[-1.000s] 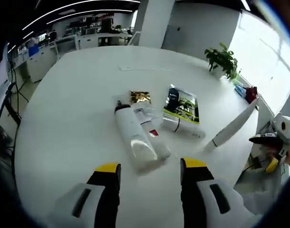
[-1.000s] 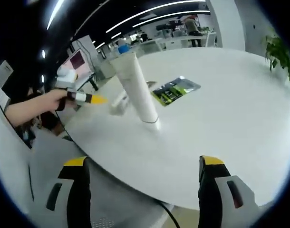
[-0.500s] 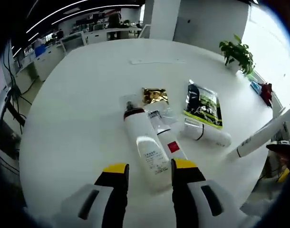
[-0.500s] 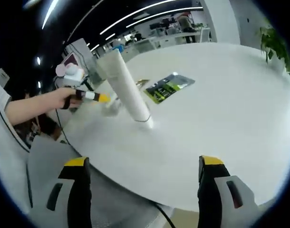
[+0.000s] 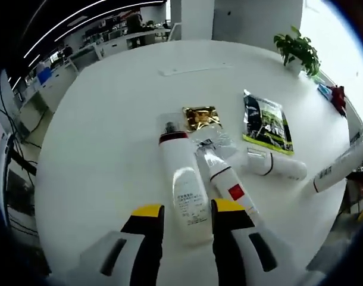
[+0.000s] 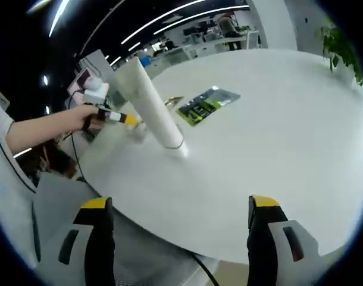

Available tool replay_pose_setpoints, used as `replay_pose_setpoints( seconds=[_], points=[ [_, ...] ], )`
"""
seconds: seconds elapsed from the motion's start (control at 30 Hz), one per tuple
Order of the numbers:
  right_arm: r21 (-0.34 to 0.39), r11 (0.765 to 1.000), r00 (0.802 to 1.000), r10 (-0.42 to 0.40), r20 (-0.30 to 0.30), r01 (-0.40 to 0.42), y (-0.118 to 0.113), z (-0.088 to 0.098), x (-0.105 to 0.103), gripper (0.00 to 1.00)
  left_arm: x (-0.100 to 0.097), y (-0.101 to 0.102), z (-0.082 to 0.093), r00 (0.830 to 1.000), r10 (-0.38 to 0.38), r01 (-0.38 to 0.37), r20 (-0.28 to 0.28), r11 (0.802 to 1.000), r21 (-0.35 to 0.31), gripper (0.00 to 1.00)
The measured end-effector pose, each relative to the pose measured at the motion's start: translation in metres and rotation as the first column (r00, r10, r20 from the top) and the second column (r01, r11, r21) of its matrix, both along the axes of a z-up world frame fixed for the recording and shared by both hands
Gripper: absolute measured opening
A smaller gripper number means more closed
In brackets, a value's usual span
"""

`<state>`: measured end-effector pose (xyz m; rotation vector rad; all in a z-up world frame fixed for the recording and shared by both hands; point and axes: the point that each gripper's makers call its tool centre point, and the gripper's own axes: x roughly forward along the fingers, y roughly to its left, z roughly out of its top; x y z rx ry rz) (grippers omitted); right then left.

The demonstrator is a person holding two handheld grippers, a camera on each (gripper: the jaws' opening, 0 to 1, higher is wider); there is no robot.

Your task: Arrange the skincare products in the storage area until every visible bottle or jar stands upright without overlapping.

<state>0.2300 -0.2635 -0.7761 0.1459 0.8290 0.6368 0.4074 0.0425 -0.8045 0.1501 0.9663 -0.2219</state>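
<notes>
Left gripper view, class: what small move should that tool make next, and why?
Probably close on the white bottle. It lies flat on the table, its near end already between the open jaws of the left tool, with a red-labelled tube close beside it. Gripping comes first, before it can be stood upright.

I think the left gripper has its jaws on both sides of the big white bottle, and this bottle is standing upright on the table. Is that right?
Not quite. In the left gripper view, the left gripper does have its jaws either side of the big white bottle, but the bottle lies flat on the table, dark cap pointing away, not upright.
</notes>
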Motion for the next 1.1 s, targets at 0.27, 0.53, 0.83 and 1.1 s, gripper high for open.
replay_pose_setpoints(
  seconds=[0.27, 0.53, 0.83, 1.1],
  points=[
    [0.007, 1.0, 1.0, -0.009, -0.011, 0.009, -0.001, -0.002, 0.002, 0.93, 0.02, -0.003, -0.008, 0.998, -0.034, 0.036, -0.047, 0.998, 0.05, 0.34],
    [0.007, 1.0, 1.0, -0.023, -0.021, 0.023, -0.007, -0.005, 0.004, 0.93, 0.028, -0.001, -0.02, 0.988, 0.082, -0.079, -0.132, 0.996, 0.031, 0.35],
    [0.01, 1.0, 0.999, -0.025, -0.04, 0.025, -0.006, -0.01, 0.002, 0.93, 0.063, -0.004, -0.018, 0.974, 0.05, -0.044, -0.223, 0.999, 0.03, 0.32],
    [0.01, 0.999, 0.998, -0.03, -0.053, 0.03, -0.007, -0.015, 0.001, 0.93, 0.072, -0.002, -0.023, 0.952, -0.019, 0.04, -0.305, 0.997, 0.064, 0.3]
  ],
)
